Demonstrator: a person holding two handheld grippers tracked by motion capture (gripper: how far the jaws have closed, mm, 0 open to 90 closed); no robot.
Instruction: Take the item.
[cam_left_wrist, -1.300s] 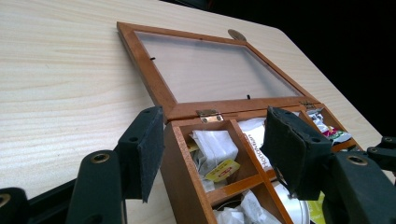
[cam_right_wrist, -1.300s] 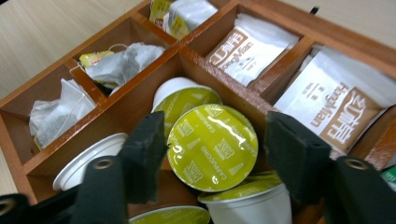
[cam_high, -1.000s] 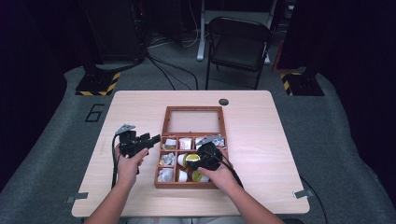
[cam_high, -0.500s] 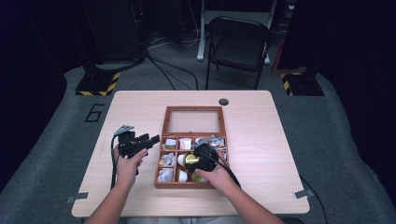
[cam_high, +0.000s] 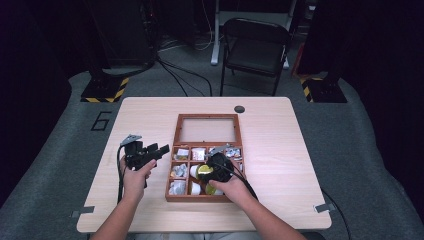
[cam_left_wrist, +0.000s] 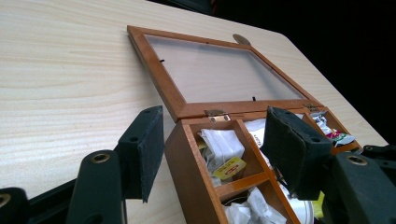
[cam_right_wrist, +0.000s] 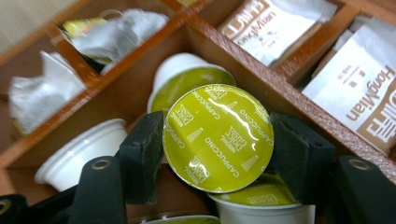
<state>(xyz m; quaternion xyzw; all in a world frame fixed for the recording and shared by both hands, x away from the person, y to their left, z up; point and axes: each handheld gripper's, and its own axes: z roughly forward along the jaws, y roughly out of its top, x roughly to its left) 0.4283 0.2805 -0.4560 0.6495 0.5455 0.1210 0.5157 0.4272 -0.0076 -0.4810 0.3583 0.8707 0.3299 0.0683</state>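
Right tool (cam_right_wrist: 215, 154): jaws have just been closing and now sit against both edges of a green-lidded capsule (cam_right_wrist: 217, 138), tilted above other capsules in the near compartment of the box (cam_high: 172, 172). Judgement: grip being taken, lift comes next. Left tool (cam_left_wrist: 212, 154): half open, holding nothing, jaws straddling the box's corner. Beyond: tea bags (cam_right_wrist: 275, 23), open lid (cam_left_wrist: 224, 70), tabletop (cam_high: 280, 130).

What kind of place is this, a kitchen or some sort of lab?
Probably a recording studio or lab, not a kitchen: a lone wooden table on grey floor matting, dark surroundings with cables and stands, a folding chair, and hazard-striped bases.
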